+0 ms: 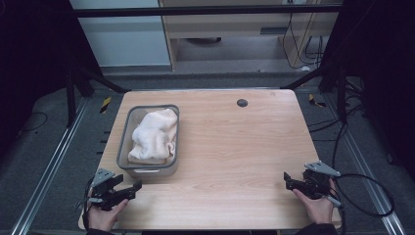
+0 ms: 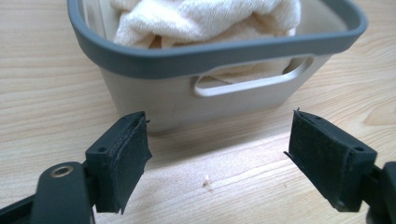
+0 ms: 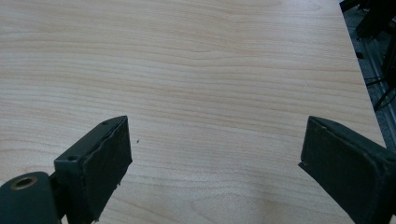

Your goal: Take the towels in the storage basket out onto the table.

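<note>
A grey plastic basket stands on the left half of the wooden table, with a cream towel bunched inside it. In the left gripper view the basket's handle end is close ahead, and the towel rises above its rim. My left gripper rests near the table's front left corner, just in front of the basket, open with nothing between its pads. At the front right my right gripper is open too, over bare wood. The left gripper and the right gripper each show two separated black pads.
A small dark round insert sits in the tabletop near the far edge. A black cable loops off the table's right side. Metal frame rails run along both sides, with floor and furniture beyond the far edge.
</note>
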{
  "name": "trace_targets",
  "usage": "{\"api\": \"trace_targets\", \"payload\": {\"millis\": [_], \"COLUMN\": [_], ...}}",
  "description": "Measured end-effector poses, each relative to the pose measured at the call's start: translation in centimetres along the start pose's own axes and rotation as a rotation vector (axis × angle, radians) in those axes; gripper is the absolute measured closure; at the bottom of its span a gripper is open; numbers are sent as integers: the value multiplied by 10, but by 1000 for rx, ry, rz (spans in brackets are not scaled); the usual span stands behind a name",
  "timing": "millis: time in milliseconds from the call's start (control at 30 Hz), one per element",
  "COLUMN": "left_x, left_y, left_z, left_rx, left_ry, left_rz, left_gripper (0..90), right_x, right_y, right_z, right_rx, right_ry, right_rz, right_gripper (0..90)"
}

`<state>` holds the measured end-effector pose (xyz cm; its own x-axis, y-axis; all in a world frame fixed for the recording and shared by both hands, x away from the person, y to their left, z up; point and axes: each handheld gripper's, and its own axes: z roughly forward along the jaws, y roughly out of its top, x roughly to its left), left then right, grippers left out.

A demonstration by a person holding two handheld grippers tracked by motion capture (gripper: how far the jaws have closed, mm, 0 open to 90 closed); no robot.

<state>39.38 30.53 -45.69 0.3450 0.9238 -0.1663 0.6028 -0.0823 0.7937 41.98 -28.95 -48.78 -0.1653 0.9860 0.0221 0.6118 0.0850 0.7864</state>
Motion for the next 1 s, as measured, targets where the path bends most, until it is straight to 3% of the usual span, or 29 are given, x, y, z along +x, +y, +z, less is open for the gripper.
{"api": "trace_targets", "payload": {"millis": [433, 1000], "left_x": [-6, -14], "left_y": [19, 51], "left_z": [-16, -24], "left_rx": [-50, -75], "left_ry": [-39, -69], "left_rz": [7, 38], "left_gripper": [200, 200], "right_x": [2, 3], "right_y": [0, -1], "right_z": [0, 0], "right_rx": [5, 11], "right_ry": [-2, 11], "right_rz": [5, 7], "right_gripper": [86, 87]}}
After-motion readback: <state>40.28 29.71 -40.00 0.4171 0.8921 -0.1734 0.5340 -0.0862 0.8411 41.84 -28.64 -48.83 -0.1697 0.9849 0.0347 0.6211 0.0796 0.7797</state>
